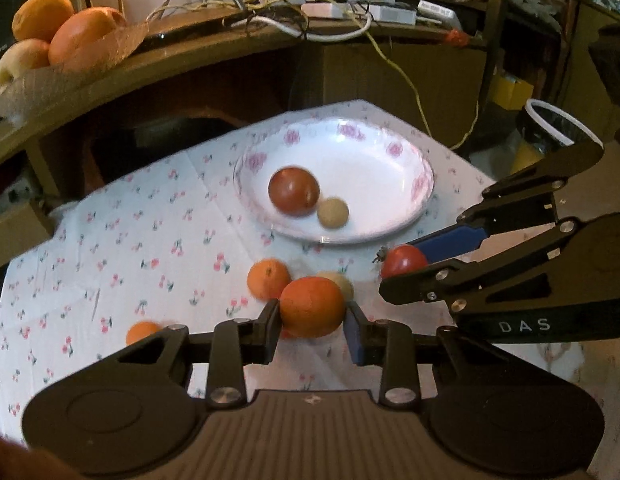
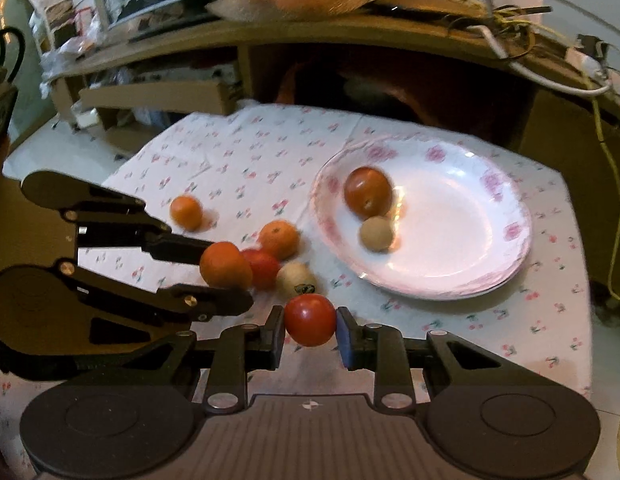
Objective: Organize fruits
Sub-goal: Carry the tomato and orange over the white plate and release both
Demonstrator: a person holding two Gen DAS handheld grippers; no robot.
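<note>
My left gripper (image 1: 312, 330) is shut on an orange (image 1: 312, 306), held just above the cloth; the same gripper (image 2: 230, 276) and orange (image 2: 225, 265) show in the right wrist view. My right gripper (image 2: 310, 332) is shut on a red tomato (image 2: 310, 319), also seen from the left wrist (image 1: 403, 261). A white floral plate (image 1: 389, 168) (image 2: 461, 208) holds a dark red tomato (image 1: 294, 190) (image 2: 367, 192) and a small beige fruit (image 1: 332, 212) (image 2: 376, 233). Loose on the cloth lie two oranges (image 2: 278, 239) (image 2: 186, 212), a red tomato (image 2: 264, 268) and a beige fruit (image 2: 294, 278).
A floral tablecloth (image 1: 150, 240) covers the low table. Behind it a wooden shelf (image 1: 230, 48) carries a tray of oranges (image 1: 82, 36) and tangled cables (image 1: 310, 20). A lined bin (image 1: 557, 128) stands at the right, past the table edge.
</note>
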